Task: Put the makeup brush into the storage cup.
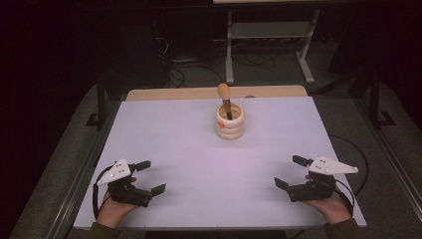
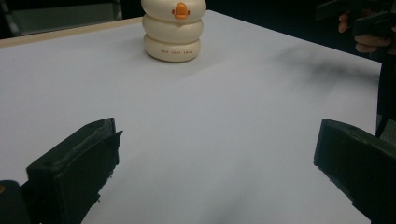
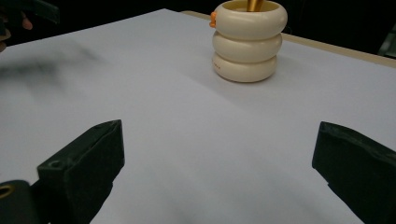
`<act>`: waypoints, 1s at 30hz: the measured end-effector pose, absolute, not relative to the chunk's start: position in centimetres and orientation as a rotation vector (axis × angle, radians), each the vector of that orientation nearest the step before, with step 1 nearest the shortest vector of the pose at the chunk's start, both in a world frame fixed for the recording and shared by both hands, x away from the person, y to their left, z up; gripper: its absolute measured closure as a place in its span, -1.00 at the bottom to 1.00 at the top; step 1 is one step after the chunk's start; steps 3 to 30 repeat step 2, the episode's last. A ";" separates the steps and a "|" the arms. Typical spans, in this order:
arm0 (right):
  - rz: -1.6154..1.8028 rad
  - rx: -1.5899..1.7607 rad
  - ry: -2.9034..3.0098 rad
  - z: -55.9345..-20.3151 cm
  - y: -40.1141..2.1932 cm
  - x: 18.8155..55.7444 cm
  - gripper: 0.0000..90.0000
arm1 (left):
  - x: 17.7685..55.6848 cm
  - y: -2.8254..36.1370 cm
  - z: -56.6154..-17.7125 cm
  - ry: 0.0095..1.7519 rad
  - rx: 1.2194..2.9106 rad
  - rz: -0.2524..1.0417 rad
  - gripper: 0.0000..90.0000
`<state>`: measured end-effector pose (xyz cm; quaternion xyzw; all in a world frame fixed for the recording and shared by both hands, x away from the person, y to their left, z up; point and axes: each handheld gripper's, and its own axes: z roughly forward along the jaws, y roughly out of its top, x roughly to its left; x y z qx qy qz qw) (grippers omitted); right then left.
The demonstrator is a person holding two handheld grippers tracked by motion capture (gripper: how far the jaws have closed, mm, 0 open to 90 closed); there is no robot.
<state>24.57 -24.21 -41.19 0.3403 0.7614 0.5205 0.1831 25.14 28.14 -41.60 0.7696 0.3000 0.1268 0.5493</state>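
Observation:
A cream holder [image 1: 230, 122] made of three stacked rings stands upright at the middle back of the white table [image 1: 199, 164]. A brush with a rounded tan head [image 1: 224, 92] sticks up out of it. In the left gripper view the holder [image 2: 173, 29] shows a small orange mark; in the right gripper view the holder [image 3: 248, 40] has a golden handle inside. My left gripper [image 1: 150, 177] rests open near the front left edge, held by a hand. My right gripper [image 1: 290, 172] rests open near the front right edge. Both are empty and far from the holder.
A bare wooden strip [image 1: 169, 93] runs along the table's far edge. Beyond it are a dark floor, cables and a metal stand [image 1: 268, 40]. Metal rails [image 1: 79, 174] flank the table's sides.

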 end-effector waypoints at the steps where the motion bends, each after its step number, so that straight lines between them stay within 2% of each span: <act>1: 1.470 0.960 2.148 -41.2 -24.2 24.6 -0.97 | 25.2 28.1 -41.6 0.711 1.825 0.300 -1.00; 30: 1.472 0.959 2.148 -41.2 -24.2 24.6 -0.97 | 25.2 28.1 -41.6 0.711 1.827 0.300 -1.00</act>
